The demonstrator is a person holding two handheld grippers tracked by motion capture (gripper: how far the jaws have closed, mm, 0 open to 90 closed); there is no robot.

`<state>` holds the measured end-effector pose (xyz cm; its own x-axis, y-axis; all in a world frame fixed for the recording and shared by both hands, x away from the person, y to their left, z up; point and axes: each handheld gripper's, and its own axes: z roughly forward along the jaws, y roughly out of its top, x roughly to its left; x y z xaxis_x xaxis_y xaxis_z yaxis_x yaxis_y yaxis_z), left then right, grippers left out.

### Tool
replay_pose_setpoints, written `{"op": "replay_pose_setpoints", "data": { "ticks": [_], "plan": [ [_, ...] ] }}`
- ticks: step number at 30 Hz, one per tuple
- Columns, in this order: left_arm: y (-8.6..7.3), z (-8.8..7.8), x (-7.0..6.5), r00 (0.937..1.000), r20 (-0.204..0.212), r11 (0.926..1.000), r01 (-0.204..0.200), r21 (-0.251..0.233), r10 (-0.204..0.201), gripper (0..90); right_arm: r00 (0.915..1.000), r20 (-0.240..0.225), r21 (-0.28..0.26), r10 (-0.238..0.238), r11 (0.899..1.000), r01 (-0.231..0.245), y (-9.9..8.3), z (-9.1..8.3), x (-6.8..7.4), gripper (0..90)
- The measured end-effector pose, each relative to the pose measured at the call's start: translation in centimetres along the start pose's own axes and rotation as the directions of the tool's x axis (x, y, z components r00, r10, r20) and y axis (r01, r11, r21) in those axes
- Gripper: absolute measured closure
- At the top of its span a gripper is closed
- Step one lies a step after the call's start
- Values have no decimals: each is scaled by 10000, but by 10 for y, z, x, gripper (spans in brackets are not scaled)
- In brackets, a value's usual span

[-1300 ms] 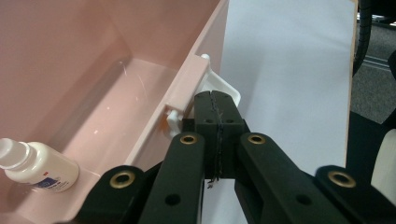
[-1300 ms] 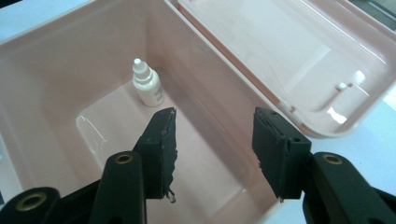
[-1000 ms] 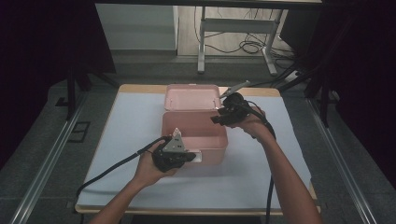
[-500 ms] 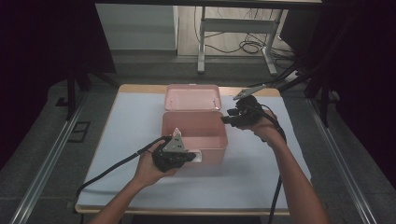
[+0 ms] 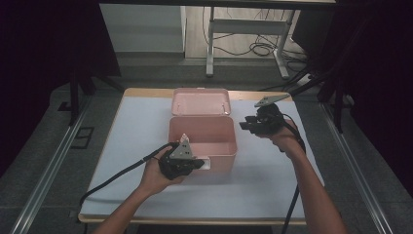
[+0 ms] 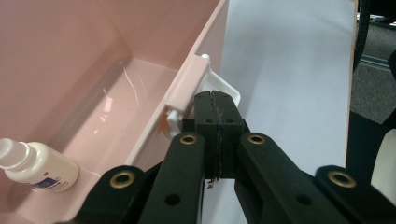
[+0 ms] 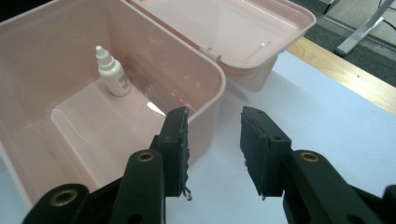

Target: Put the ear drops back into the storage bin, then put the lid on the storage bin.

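My left tongs (image 5: 197, 163) are clamped tight at the white latch tab (image 6: 219, 91) on the near wall of the open pink plastic storage box (image 5: 202, 127). From above and along the jaws I see them pressed together right against that tab, though whether they pinch it or only rest beside it I cannot tell. I judge I keep them there to steady the box so it does not slide on the white-covered surface (image 5: 272, 165).

My right tongs (image 5: 247, 125) hang just off the box's right rim, jaws apart with nothing between them. They have just been narrowing, so I read this as coming away from a drop.

The small white dropper bottle (image 7: 113, 72) stands upright on the box floor at its left end. The hinged pink lid (image 5: 200, 101) lies flat behind the box, on the far side, out of the way.
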<state>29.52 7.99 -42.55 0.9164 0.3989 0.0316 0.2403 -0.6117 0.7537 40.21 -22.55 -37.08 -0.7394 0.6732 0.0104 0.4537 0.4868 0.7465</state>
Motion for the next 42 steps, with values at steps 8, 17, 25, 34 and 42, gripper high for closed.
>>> {"op": "replay_pose_setpoints", "data": {
  "ticks": [8,17,25,34,42],
  "plan": [
    [0,0,0,10000,9,10000,29,-29,-29,900,9998,106,-48,194,9998,-193,-9,0,-6,645],
    [0,0,0,10000,31,10000,68,-23,-68,900,9994,110,8,328,9995,-328,-13,4,-9,659],
    [0,0,-1,10000,11,10000,57,-36,-57,900,9994,94,-6,332,9994,-332,-12,7,-10,649],
    [0,0,0,10000,27,10000,30,-38,-30,900,9985,202,-48,515,9987,-514,-10,10,-14,639],
    [0,0,0,10000,19,10000,11,-34,-11,900,9968,333,68,723,9973,-725,0,15,-18,621]
  ]
}}
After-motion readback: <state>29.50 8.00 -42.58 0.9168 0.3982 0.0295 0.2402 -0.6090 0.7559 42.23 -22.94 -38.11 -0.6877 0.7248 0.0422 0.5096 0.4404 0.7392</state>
